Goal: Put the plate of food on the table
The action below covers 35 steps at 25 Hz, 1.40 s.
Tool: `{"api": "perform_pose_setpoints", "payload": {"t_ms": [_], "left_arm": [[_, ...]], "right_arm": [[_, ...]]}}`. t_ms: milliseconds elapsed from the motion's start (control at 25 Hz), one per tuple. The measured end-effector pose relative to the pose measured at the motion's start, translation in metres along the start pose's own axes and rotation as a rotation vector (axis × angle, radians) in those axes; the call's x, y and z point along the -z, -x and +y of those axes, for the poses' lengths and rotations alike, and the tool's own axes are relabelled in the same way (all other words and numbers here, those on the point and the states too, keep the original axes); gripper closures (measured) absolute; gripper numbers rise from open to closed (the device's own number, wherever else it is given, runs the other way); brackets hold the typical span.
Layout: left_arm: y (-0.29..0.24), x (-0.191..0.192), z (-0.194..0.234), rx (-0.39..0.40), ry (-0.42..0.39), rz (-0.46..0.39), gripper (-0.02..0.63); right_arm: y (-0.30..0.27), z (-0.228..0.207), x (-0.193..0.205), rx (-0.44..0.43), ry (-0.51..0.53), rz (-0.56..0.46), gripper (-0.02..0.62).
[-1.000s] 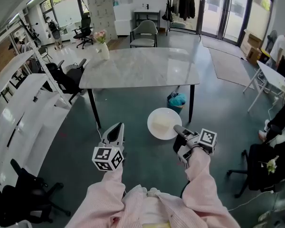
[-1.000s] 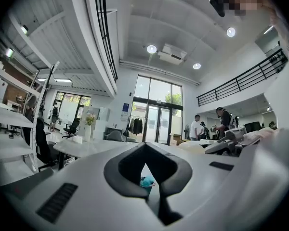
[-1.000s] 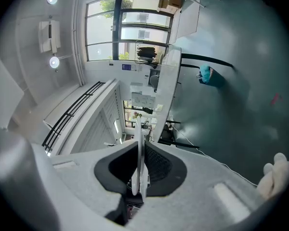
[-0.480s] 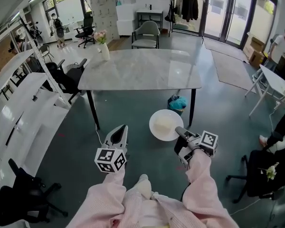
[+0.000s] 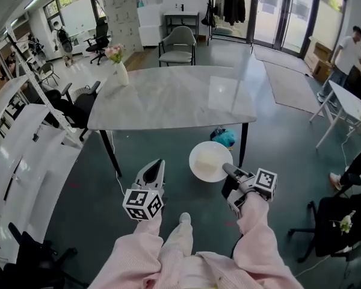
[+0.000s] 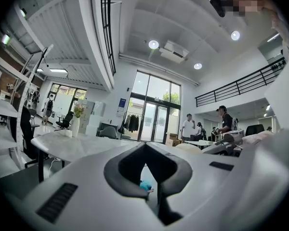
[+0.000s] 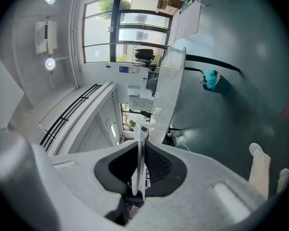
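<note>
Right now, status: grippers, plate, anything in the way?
Right gripper shut on plate of food, by its rim; left gripper shut, empty. Plate over floor, short of table near edge. Only a vase on table, far left corner.

Plate (image 5: 210, 161): round, white, pale food at its centre. It is held level above the floor, rim clamped in the right gripper (image 5: 227, 169). Table (image 5: 168, 98): grey marble top, dark legs. The plate sits just short of its near edge.
</note>
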State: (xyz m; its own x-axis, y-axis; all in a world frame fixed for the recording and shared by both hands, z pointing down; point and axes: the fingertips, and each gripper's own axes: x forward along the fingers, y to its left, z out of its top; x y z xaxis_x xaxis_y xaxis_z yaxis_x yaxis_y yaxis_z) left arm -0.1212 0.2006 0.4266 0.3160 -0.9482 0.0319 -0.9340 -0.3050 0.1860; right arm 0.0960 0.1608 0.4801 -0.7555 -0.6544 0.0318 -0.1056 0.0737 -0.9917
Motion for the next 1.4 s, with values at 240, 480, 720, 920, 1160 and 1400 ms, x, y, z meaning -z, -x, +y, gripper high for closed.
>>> {"api": "perform_pose_setpoints", "payload": {"t_ms": [240,480,720,920,1160,1400], "left_arm": [[-0.069,-0.013,0.038,0.022,0.002,0.018,0.611],[-0.133,-0.024,0.073,0.048,0.014,0.031,0.611],[-0.177,-0.019,0.087,0.085,0.023,0.045,0.611],[-0.202,-0.020,0.100,0.096,0.031,0.061,0.611],[-0.231,-0.009,0.120,0.076,0.045,0.082,0.611],[-0.273,0.003,0.145,0.059,0.061,0.100,0.611]], "right_arm": [[-0.061,-0.006,-0.044,0.015,-0.020,-0.017,0.568],[-0.114,-0.007,-0.084,0.024,-0.026,-0.041,0.568],[-0.142,-0.016,-0.109,0.026,-0.035,-0.068,0.568],[-0.163,-0.016,-0.127,0.031,-0.046,-0.084,0.568],[-0.188,-0.028,-0.153,0.039,-0.051,-0.085,0.568],[-0.227,-0.046,-0.183,0.044,-0.061,-0.069,0.568]]}}
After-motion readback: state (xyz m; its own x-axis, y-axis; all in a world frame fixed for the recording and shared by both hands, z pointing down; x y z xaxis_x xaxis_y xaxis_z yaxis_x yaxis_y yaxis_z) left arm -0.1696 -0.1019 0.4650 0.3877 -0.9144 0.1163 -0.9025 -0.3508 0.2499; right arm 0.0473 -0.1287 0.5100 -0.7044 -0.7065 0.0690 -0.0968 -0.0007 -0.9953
